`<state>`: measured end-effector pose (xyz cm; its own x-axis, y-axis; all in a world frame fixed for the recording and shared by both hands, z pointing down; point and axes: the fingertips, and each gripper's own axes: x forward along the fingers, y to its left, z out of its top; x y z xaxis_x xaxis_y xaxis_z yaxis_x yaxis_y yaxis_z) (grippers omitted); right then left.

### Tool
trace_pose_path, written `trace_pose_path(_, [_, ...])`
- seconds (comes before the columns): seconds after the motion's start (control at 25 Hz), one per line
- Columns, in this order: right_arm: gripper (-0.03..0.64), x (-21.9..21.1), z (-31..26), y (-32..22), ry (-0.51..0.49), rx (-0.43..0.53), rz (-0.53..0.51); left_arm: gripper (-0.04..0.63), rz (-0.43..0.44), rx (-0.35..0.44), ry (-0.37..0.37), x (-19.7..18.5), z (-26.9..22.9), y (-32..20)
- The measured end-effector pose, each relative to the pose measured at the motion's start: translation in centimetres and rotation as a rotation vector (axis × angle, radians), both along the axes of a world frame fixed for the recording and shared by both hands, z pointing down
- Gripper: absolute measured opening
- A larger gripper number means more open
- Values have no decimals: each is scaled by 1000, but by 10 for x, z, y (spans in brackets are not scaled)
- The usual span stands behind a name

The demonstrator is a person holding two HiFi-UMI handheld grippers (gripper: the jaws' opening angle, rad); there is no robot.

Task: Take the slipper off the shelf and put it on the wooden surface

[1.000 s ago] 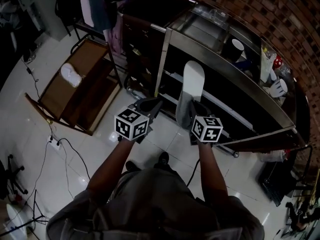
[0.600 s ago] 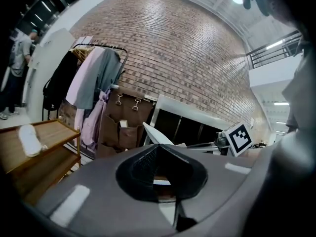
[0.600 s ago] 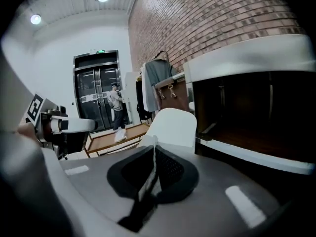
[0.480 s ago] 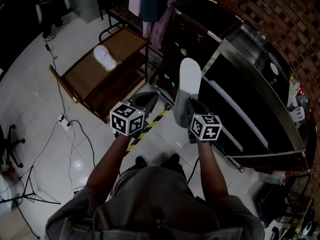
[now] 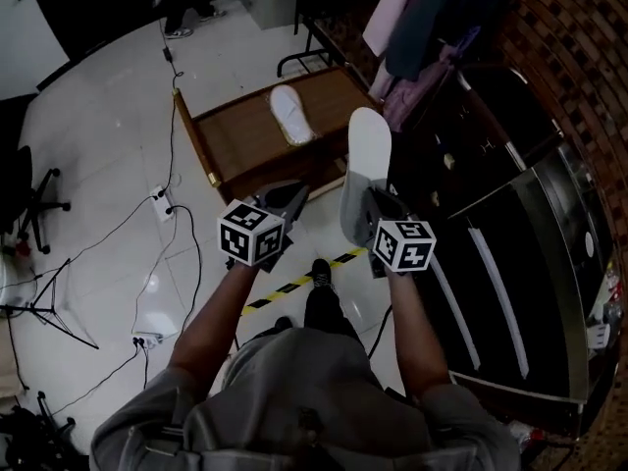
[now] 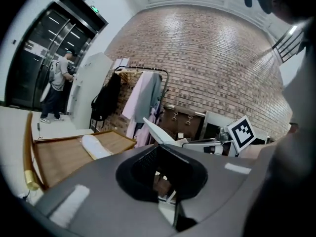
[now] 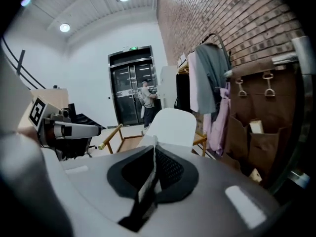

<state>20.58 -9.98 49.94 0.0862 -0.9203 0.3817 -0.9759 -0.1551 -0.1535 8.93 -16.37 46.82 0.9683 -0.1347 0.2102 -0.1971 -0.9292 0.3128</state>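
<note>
**Right claw (image 5: 371, 204) has the slipper (image 5: 369, 150), drop still to come**

Right claw is clamped tight on one end of the white slipper, which sticks up in the air, well clear of the shelf (image 5: 488, 273) off to the right. So the pick looks done! Left claw (image 5: 291, 196) sits alongside, jaws a slit apart, nothing between them. Ahead lies the wood (image 5: 240, 140), with another slipper (image 5: 291, 115) lying flat on it. The held one is near the wood's edge, not resting on it. Left to do, by my reading: bring it over the wood, lower it and let go.
</note>
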Motion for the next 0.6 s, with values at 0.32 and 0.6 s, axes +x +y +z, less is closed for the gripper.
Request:
trace_pose_path(0.32, [6,-13,11,-135,-8,-2,-251,-12,-234,-3,-30,-15,15,-97])
trace_pose_path(0.6, [6,-34,53,-240,-38,-70,-465,-12,-426,-59,-46,-22,35,-156])
